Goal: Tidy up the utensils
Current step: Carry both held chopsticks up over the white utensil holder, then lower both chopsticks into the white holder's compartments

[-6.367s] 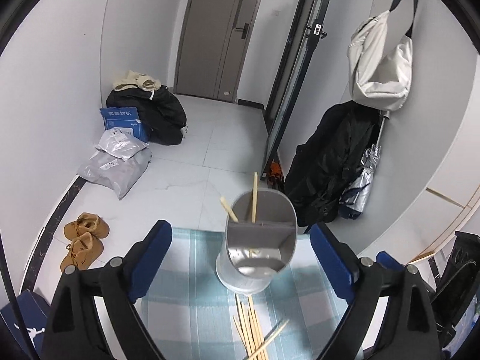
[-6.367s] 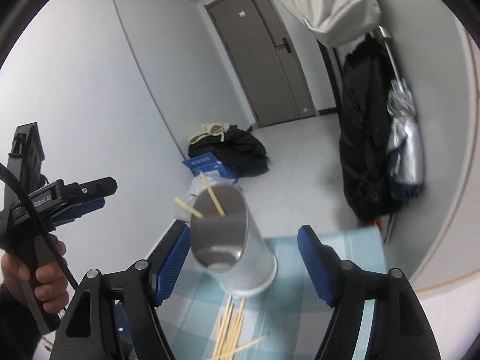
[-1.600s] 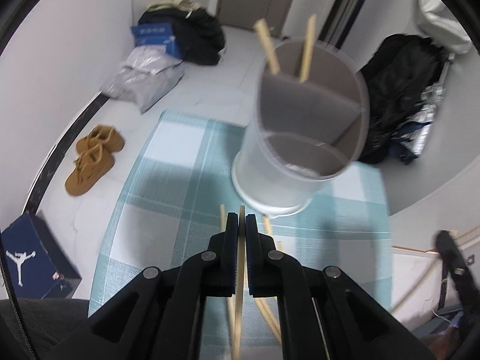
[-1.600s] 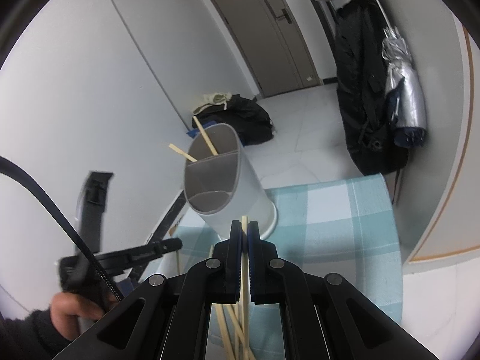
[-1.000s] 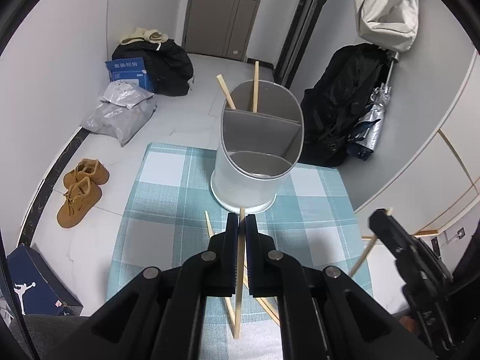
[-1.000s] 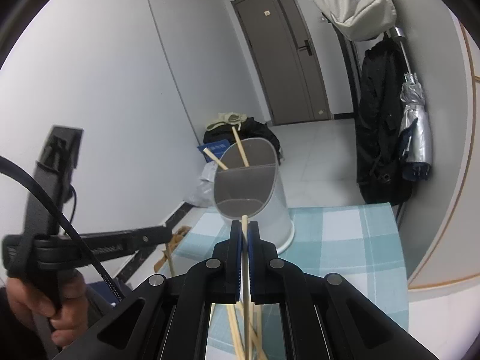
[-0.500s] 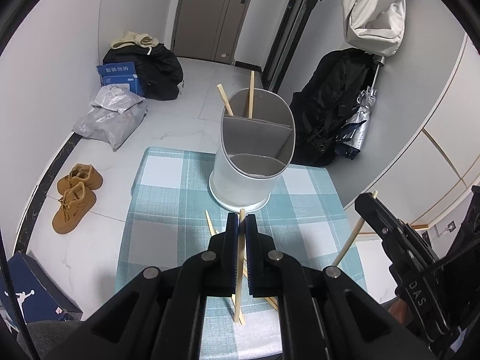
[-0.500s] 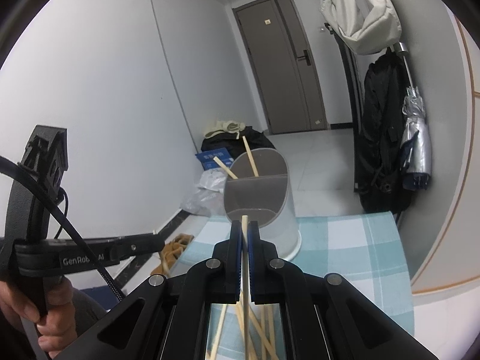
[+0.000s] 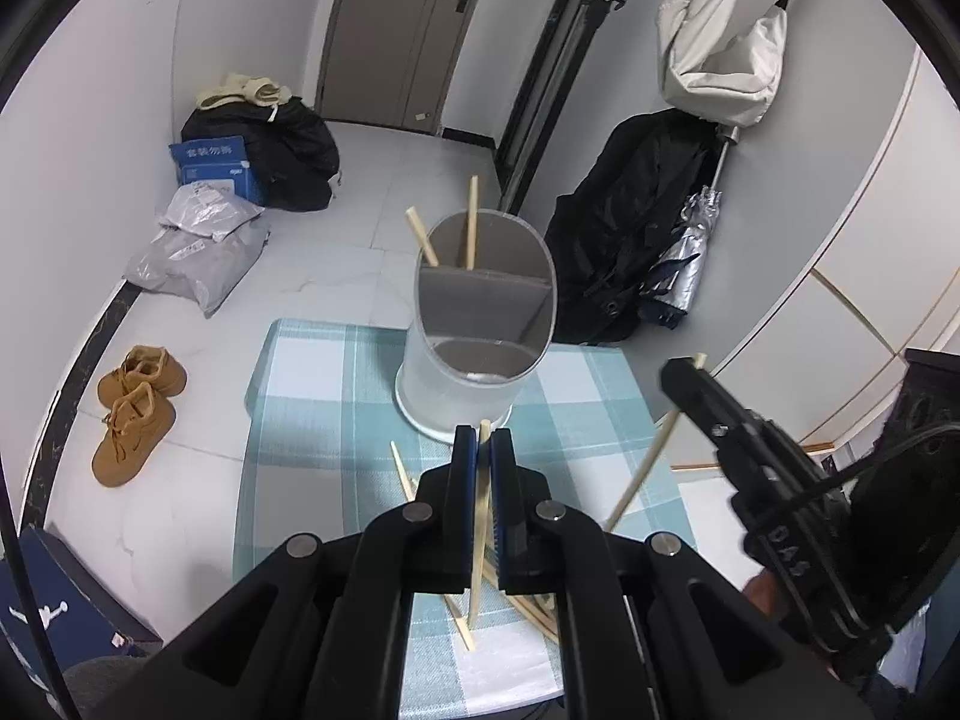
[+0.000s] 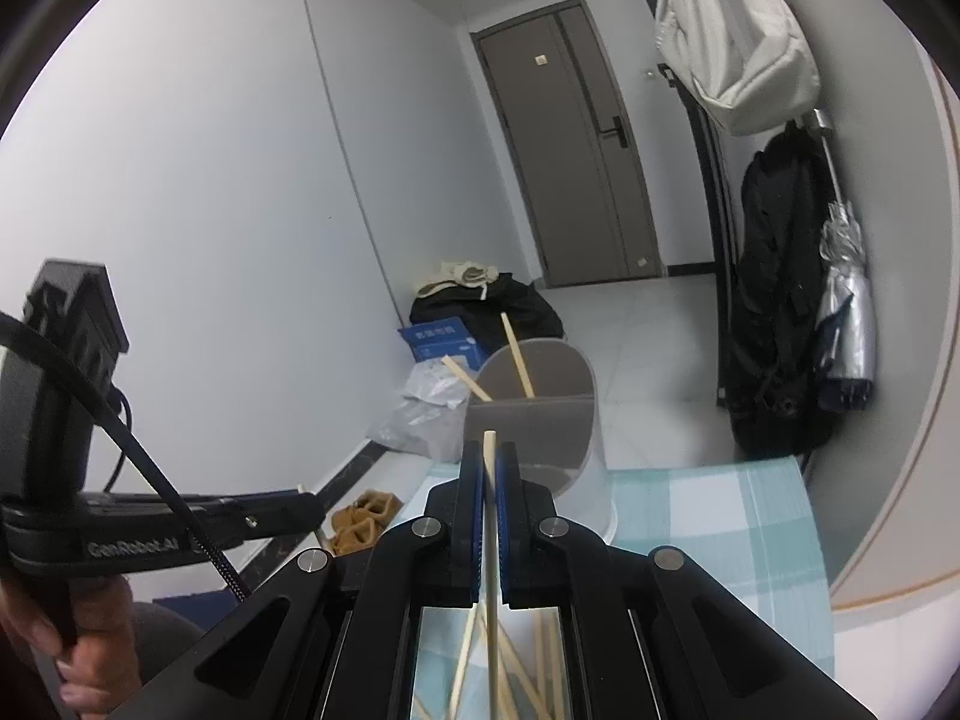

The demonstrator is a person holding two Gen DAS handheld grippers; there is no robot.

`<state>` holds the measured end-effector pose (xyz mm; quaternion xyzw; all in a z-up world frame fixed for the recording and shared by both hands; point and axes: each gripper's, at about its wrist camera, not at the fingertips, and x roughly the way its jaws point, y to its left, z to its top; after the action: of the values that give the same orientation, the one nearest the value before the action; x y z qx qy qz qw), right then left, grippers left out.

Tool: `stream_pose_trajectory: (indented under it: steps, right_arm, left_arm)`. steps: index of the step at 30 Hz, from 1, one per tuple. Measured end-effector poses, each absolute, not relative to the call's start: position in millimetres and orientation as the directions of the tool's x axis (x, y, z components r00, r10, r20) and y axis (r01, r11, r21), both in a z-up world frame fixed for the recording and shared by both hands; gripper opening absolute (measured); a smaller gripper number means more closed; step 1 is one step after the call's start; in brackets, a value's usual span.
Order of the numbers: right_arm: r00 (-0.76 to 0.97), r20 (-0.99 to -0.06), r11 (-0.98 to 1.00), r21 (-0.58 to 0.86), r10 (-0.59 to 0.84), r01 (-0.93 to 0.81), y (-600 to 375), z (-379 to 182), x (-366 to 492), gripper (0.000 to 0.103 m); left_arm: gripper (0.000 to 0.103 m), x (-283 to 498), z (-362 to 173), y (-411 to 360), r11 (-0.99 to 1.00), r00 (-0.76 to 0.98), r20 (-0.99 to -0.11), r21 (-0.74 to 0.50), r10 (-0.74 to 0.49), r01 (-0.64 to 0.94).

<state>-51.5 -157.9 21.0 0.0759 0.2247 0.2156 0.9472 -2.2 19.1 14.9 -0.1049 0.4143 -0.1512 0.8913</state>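
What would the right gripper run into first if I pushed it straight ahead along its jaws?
Most likely the gray utensil holder, dead ahead of the right gripper, which is shut on a chopstick. Depth is unclear.

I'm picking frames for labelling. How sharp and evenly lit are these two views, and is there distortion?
Left wrist view: sharp; fisheye bends the walls, dark corners; the utensil holder casts only a soft shadow on the checked cloth. Right wrist view: sharp too, the same bending and dark corners, even light on the wall, no glare.
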Motion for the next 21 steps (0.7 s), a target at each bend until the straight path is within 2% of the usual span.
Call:
stream_pose_trajectory:
  steps: [10,21]
  right_arm:
    - [0.805,-0.366,0.880,0.275,0.468,-0.386,-156.5,38.0,-28.3,0.003]
    - [0.809,-0.299,0.856,0.291,0.506,-0.428,-165.9,94.2,17.4,0.003]
  left_arm:
    - [0.001,16.8,50.0,18.9,0.922,0.610,-0.694,-0.328,-0.382,0.204]
    - [0.001,65.5,96.9,18.4,0.881,0.641,-0.614,-0.403,-0.460,0.247]
